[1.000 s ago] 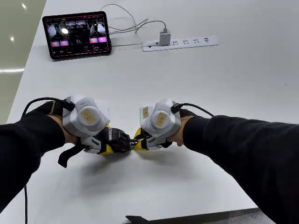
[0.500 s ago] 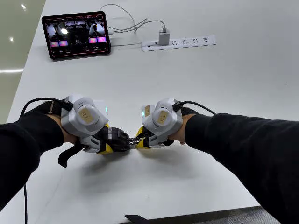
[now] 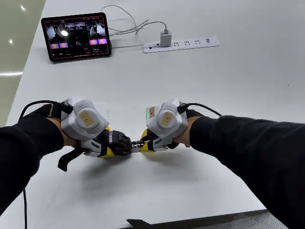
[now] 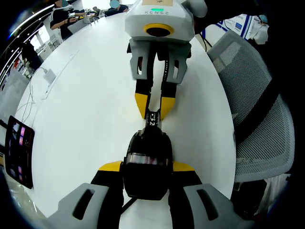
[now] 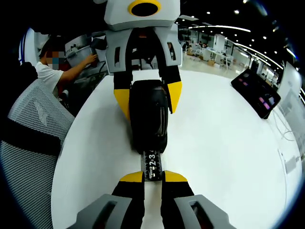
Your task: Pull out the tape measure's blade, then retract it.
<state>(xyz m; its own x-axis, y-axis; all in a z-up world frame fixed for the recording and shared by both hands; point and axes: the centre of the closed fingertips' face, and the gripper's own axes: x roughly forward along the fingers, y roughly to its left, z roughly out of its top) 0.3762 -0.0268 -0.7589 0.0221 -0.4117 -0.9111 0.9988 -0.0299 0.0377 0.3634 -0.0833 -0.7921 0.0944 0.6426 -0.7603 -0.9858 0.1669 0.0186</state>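
A black tape measure [image 3: 119, 142] lies low over the white table, held between the yellow-tipped jaws of my left gripper [image 3: 110, 144]; its case [image 4: 147, 162] shows in the left gripper view. A short length of blade [image 5: 153, 165] with printed numbers sticks out of the case [image 5: 148, 115]. My right gripper [image 5: 153, 177] is shut on the blade's end, facing the left gripper [image 5: 147, 98]. In the head view the right gripper [image 3: 144, 144] sits just right of the case, with the short blade [image 3: 136, 144] between them. From the left gripper view the right gripper [image 4: 153, 107] pinches the blade [image 4: 152, 118].
A tablet [image 3: 76, 36] with a lit screen lies at the far left of the table [image 3: 228, 86]. A white power strip [image 3: 183, 44] with a plugged charger and cables lies at the back. A mesh chair [image 4: 257, 109] stands beside the table edge.
The right gripper has drawn slightly to the right, away from the case, and a little more blade shows between the two grippers. The left gripper holds still.
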